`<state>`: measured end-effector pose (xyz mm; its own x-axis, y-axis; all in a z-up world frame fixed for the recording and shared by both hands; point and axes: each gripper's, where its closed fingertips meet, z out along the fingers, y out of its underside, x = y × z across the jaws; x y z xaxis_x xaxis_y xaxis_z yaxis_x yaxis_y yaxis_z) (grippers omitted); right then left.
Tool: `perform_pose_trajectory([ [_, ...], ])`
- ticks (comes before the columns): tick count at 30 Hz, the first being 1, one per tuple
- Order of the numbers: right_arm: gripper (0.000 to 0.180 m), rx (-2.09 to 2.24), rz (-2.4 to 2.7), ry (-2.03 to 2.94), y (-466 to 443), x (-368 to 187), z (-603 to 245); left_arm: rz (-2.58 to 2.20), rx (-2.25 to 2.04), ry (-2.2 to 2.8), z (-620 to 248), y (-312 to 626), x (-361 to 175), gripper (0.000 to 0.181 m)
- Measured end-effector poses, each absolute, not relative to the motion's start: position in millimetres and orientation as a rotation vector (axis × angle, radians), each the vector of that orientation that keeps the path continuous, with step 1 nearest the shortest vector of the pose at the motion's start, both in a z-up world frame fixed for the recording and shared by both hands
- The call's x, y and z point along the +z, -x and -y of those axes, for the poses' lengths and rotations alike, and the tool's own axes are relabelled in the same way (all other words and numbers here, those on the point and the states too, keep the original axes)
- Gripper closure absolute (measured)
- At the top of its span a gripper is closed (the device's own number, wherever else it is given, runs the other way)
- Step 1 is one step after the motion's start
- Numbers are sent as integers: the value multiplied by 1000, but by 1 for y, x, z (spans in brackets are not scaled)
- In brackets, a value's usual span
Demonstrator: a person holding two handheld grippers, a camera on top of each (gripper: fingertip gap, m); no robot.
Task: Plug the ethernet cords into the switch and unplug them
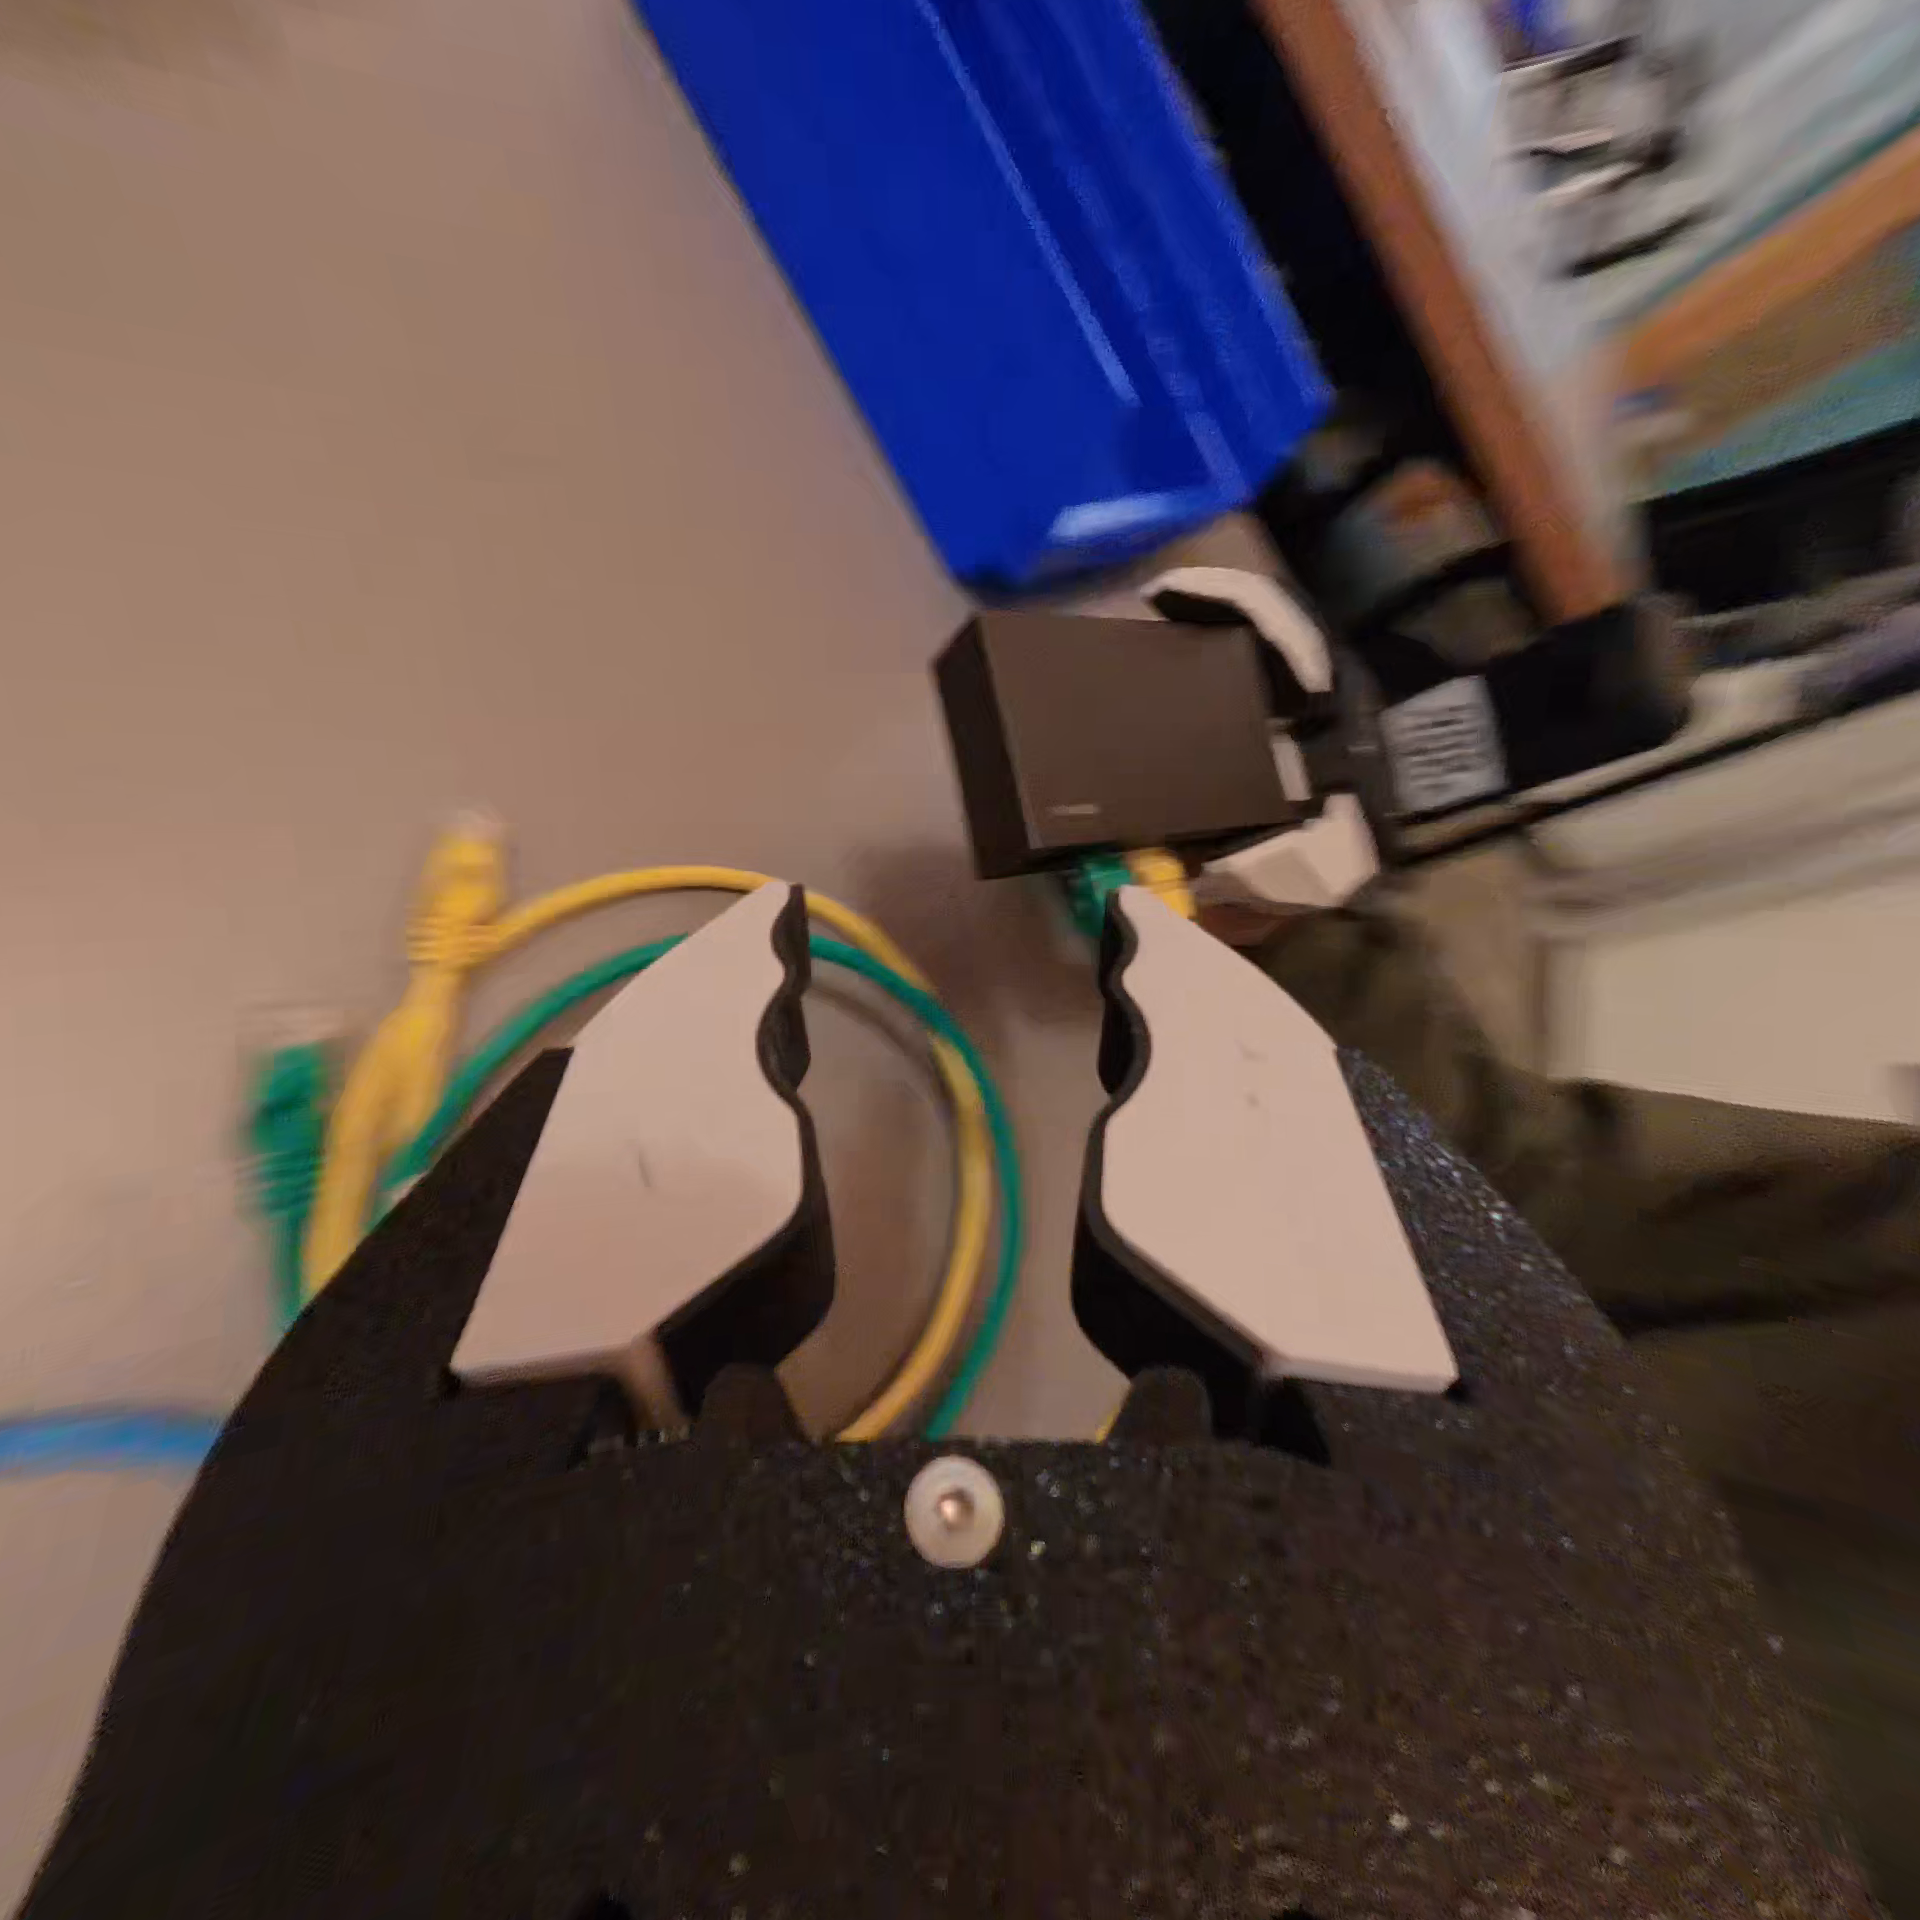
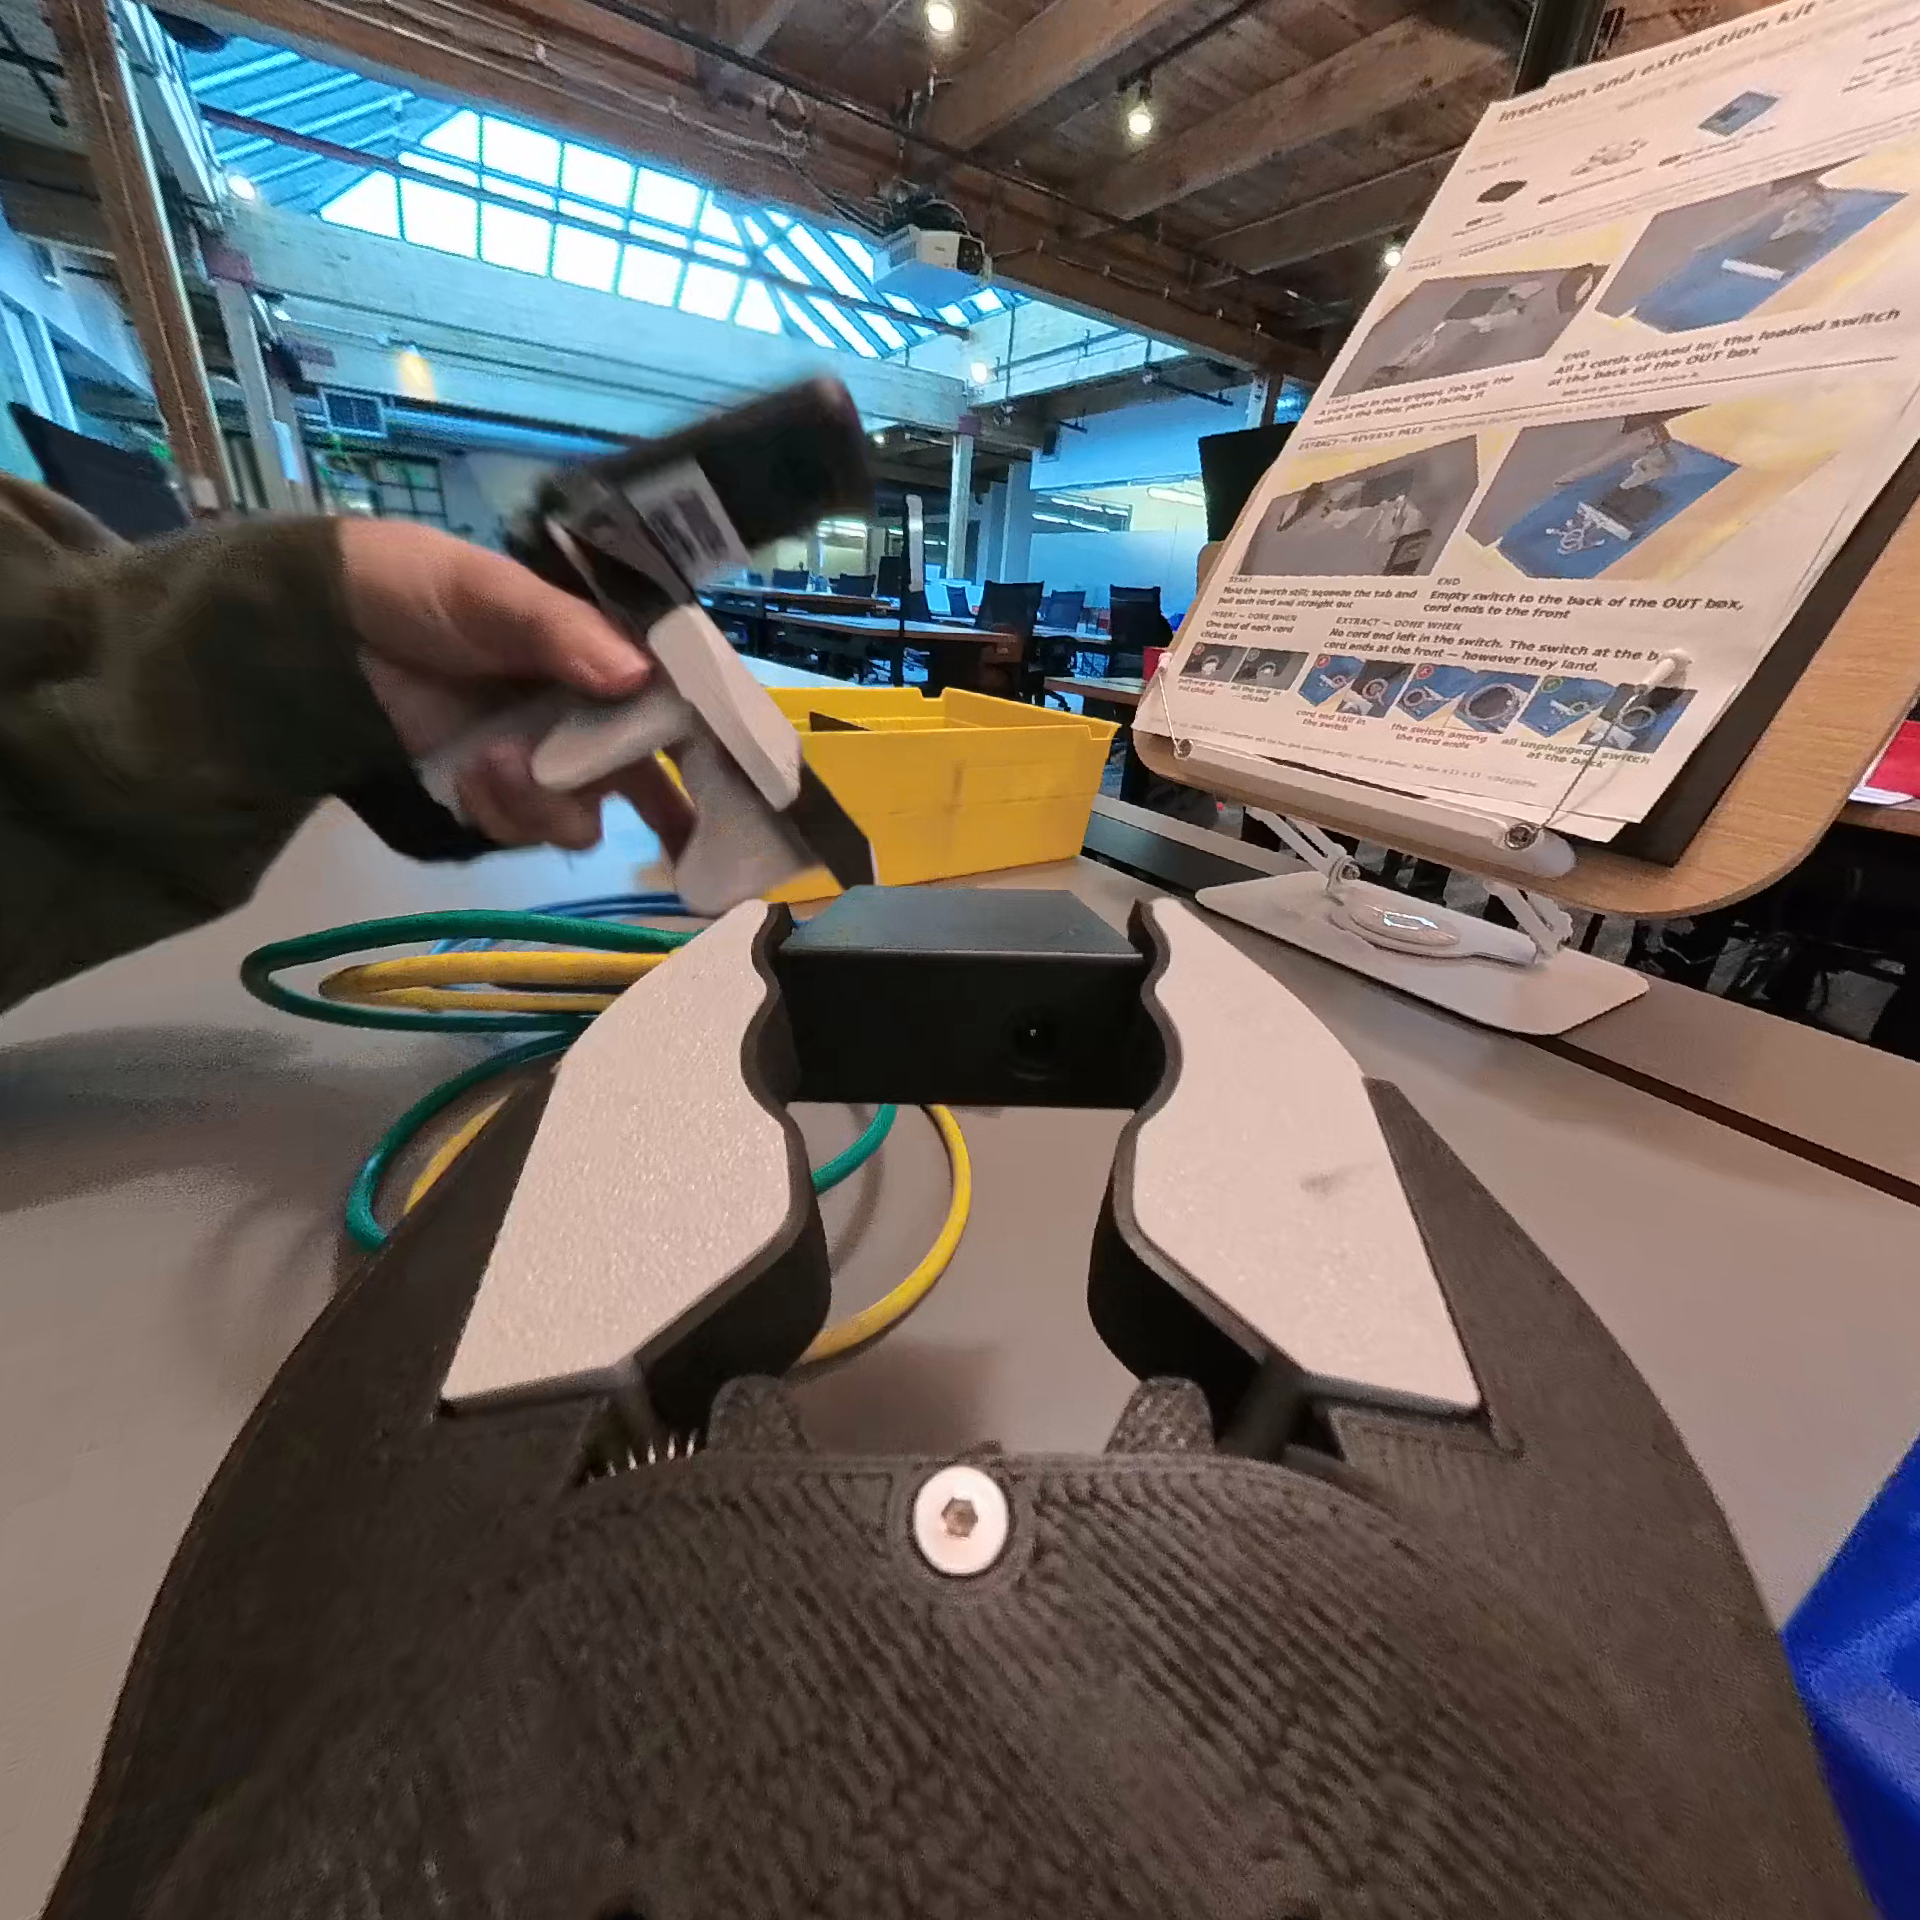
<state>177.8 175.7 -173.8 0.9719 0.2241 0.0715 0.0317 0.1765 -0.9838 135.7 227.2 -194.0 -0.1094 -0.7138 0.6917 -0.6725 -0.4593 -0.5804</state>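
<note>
A: Starting at the left of the left wrist view, we have a loose green plug (image 1: pixel 283 1127) and a loose yellow plug (image 1: pixel 449 894) lying on the surface (image 1: pixel 312 520), blurred but clearly not in anything.

B: And a strip of blue cord (image 1: pixel 99 1439) at the far left edge. We cannot tell where its ends are.

A: Moving right, the green cord (image 1: pixel 1003 1174) and yellow cord (image 1: pixel 961 1184) loop under our left tool (image 1: pixel 951 920). Its jaws stand apart with nothing between them.

B: Further right, the switch (image 1: pixel 1117 727) is lifted off the surface, with a green and a yellow plug seated in its lower face.

A: So we judge two cords are in by one end each, and the blue one is still to do, or already out. The pictures do not settle which pass we are on.

B: In the right wrist view, our right tool (image 2: pixel 961 997) is clamped on the switch (image 2: pixel 961 987), holding it by both sides above the surface.

A: The left tool (image 2: pixel 764 831) hangs just beyond it, near the port side.

B: Either way, the loose ends and the blue cord leave work ahead of us.
</note>
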Motion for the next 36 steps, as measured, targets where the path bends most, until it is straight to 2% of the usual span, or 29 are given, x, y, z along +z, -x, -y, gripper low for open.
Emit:
perform_pose_trajectory([
  [1,117,138,219,1387,-177,-174,-176,-1590,-1810,2117,-221,-140,-199,125],
  [3,117,145,239,1384,-174,-174,-175,-1510,-2078,2164,-211,-148,-203,117],
  [7,117,186,268,1368,-167,-172,-174,-1559,-2314,2119,-182,-155,-206,108],
  [10,117,185,270,1371,-165,-173,-176,-1502,-2532,2044,-171,-159,-187,135],
  [11,117,189,259,1382,-167,-174,-177,-1485,-2529,2038,-173,-161,-186,147],
  [20,117,144,316,1500,-159,-188,-186,-1636,-2188,2143,-184,-152,-184,150],
  [26,110,111,290,1507,-161,-188,-187,-1669,-2100,2157,-181,-155,-180,151],
  [34,114,67,310,1533,-158,-192,-190,-1683,-2067,2096,-184,-152,-179,150],
  [36,115,85,297,1532,-159,-192,-190,-1669,-2132,2049,-184,-151,-175,140],
])
